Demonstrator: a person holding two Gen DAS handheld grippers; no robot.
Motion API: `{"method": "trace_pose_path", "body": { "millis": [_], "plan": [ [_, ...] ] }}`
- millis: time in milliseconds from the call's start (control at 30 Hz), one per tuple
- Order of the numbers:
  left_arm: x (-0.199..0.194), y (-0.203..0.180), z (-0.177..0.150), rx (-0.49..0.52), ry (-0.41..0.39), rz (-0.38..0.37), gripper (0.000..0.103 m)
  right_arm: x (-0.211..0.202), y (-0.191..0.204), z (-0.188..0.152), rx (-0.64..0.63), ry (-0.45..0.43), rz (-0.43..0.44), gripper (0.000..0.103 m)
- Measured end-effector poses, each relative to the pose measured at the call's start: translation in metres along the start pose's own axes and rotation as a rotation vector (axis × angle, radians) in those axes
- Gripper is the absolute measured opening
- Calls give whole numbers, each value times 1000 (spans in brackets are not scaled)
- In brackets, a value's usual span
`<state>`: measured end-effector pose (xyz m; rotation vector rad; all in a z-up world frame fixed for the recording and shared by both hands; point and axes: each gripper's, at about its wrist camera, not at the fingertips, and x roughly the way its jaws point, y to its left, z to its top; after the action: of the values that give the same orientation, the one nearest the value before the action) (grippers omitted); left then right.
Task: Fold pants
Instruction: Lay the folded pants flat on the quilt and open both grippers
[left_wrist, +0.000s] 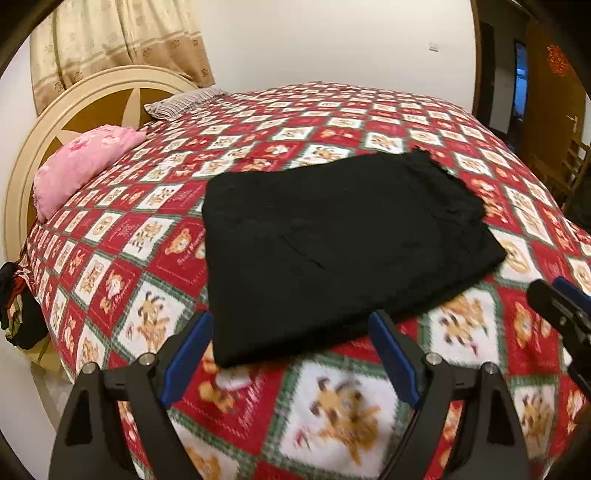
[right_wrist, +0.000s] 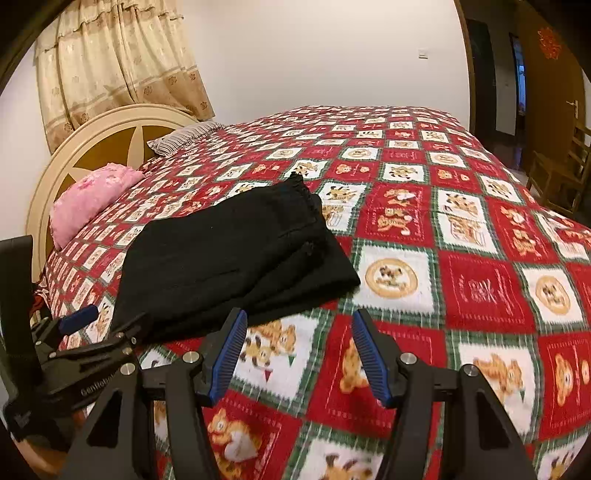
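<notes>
1. Pants (left_wrist: 332, 236) lie folded in a black stack on the bed (left_wrist: 369, 387).
2. Left claw (left_wrist: 291, 354): spread wide, empty, just short of the pants' near edge.
3. Right claw (right_wrist: 299, 354): spread wide, empty, beside the pants.

The quilt (left_wrist: 332, 406) was smeared by blur at 6 o'clock in the left wrist view. The right gripper (left_wrist: 561, 310) was cut off at 3 o'clock there (its jaws unreadable). The pants (right_wrist: 221, 266) hid their own lower folds.
</notes>
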<state>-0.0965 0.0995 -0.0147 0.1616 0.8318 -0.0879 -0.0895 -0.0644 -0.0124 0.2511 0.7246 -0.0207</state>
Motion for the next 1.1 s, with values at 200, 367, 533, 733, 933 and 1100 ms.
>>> {"method": "trace_pose_path", "body": {
  "millis": [200, 367, 533, 733, 933, 1100],
  "plan": [
    [-19, -14, -15, 49, -17, 6, 93, -18, 5, -13, -2, -10, -17, 61],
    [-36, -18, -18, 58, -41, -3, 101, -41, 8, -16, -10, -62, -48, 61],
    [-55, -16, -15, 50, -77, -2, 102, -74, 11, -11, -9, -150, -62, 61],
    [-74, -15, -15, 53, -96, 30, 103, -117, 24, -2, -30, -286, -69, 64],
    [-92, -11, -11, 32, -166, 44, 103, -139, 32, 0, -48, -337, -78, 67],
    [-103, -10, -10, 26, -229, 49, 103, -138, 26, 1, -26, -340, -89, 67]
  ]
}}
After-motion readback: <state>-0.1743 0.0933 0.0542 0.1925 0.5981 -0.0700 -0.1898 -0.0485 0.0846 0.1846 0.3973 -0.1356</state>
